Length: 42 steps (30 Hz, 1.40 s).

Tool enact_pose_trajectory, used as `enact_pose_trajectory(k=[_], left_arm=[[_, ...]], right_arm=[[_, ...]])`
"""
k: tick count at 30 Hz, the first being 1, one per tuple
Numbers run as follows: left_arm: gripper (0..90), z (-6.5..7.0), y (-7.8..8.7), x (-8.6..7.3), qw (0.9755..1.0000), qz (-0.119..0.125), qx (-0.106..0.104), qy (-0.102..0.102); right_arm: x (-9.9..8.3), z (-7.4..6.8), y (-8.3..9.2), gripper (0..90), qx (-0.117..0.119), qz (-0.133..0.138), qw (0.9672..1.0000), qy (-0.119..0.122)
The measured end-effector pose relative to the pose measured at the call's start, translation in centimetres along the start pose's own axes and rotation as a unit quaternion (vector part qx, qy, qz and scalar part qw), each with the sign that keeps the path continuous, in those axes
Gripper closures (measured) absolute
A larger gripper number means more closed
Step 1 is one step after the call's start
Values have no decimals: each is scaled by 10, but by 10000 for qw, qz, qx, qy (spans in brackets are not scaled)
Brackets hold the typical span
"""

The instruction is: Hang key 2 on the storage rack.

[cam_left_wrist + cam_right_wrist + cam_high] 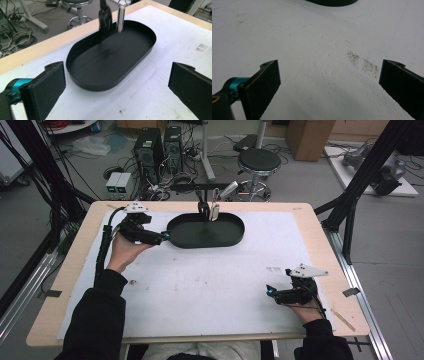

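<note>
Tray [110, 62] looked stiff and light, its thin rim graspable beside the wide-open left tongs [116, 87].

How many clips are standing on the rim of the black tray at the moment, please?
2. A black clip and a silver clip stand side by side on the far rim of the black tray. The tray floor looks bare, so none seems hidden.

The tray [205, 230] lies at the table's [320, 245] far edge, two clips [208, 210] on its far rim.
</note>
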<state>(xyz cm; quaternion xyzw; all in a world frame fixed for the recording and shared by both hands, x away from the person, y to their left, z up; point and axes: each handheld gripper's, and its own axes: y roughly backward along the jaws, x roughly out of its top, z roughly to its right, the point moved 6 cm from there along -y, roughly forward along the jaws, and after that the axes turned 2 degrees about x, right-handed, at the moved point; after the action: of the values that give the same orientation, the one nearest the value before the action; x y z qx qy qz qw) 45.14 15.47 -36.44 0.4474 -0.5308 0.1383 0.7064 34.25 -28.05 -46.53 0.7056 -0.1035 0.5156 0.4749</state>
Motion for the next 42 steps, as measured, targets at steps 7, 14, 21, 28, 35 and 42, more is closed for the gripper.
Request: enact_pose_trajectory(k=[7, 14, 21, 28, 35, 42], left_arm=[[17, -7, 17, -21, 9996, 265, 9, 35], [17, -12, 32, -40, 9995, 264, 107, 106], [17, -9, 47, -58, 9996, 245, 79, 101], [17, -4, 65, -78, 9996, 237, 22, 139], [17, -8, 77, -103, 9996, 63, 220, 142], [17, -10, 82, -121, 9994, 75, 266, 231]], right_arm=[[-1, 0, 0, 29, -8, -19, 10000, 35], [0, -1, 0, 29, -9, -9, 10000, 29], [2, -1, 0, 29, 1, 33, 10000, 47], [1, 0, 2, 29, 7, 65, 10000, 44], [1, 0, 2, 29, 4, 50, 10000, 67], [0, -1, 0, 29, -15, -3, 10000, 77]])
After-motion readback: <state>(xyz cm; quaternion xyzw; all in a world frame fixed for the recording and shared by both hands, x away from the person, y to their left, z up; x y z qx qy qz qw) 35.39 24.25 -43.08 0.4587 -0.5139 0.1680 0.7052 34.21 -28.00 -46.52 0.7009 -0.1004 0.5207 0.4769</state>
